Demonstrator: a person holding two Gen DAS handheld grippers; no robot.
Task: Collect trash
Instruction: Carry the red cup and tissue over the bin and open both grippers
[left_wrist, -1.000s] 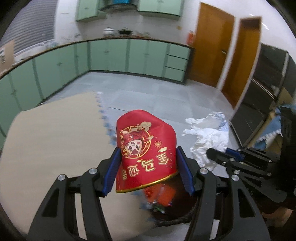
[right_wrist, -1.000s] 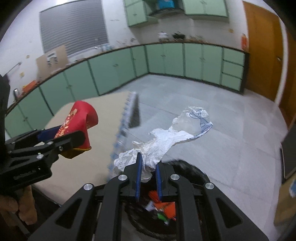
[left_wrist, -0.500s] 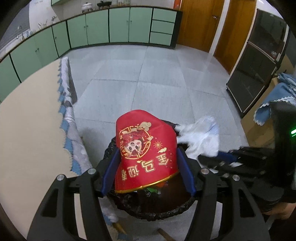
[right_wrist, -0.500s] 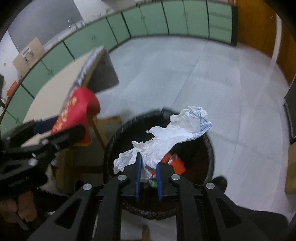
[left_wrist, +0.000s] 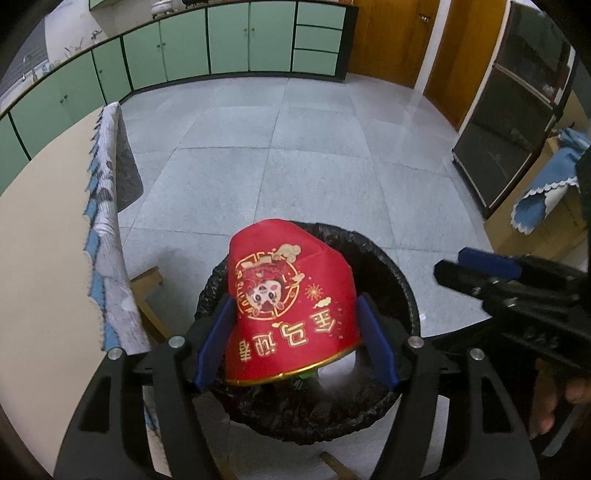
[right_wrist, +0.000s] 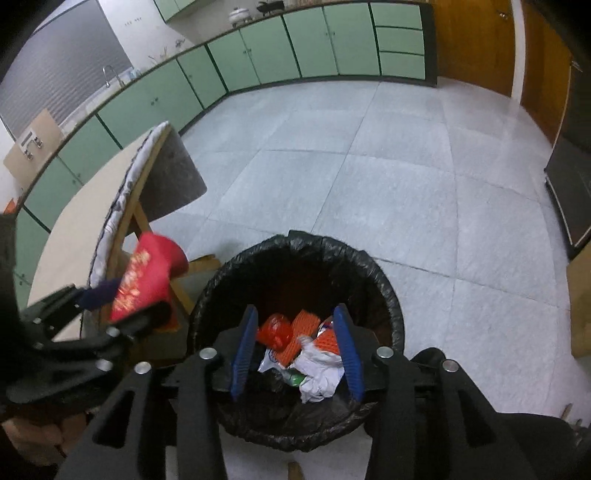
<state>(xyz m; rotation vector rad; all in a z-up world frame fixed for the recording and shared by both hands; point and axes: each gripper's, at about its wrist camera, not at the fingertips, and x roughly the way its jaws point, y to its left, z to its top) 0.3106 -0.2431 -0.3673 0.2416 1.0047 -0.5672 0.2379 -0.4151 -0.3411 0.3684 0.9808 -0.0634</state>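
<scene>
Both tongs hang over a round bin lined with a black bag (right_wrist: 295, 254). The left tongs (left_wrist: 295, 341) are clamped on a red paper cup (left_wrist: 291, 295); the two blue pads press its sides, and the cup is squeezed a little flat between them. The cup lies along the tongs with its gold-edged rim toward the camera and its bottom pointing away, above the near part of the bin (left_wrist: 391, 273). In the right wrist view the same cup (right_wrist: 147, 277) shows at the left, just beside the bin and higher than its edge, a little blurred.

The right tongs (right_wrist: 295, 350) stand apart, with nothing between the pads. Directly under them, inside the bin, lies a crumpled white plastic bag (right_wrist: 319, 373) on top of orange and red wrappers (right_wrist: 295, 332). The white bag touches neither pad.

On the cup there is a round gold picture of a cartoon figure, and under it four gold Chinese characters. They appear upside down from the camera, and I cannot read them with certainty. The wrappers in the bin show no writing that can be read.

At the left of the bin is a beige worktop (left_wrist: 44, 258) with a patterned cloth (left_wrist: 107, 206) hanging over its edge. The floor (right_wrist: 369, 166) is of grey tiles.
</scene>
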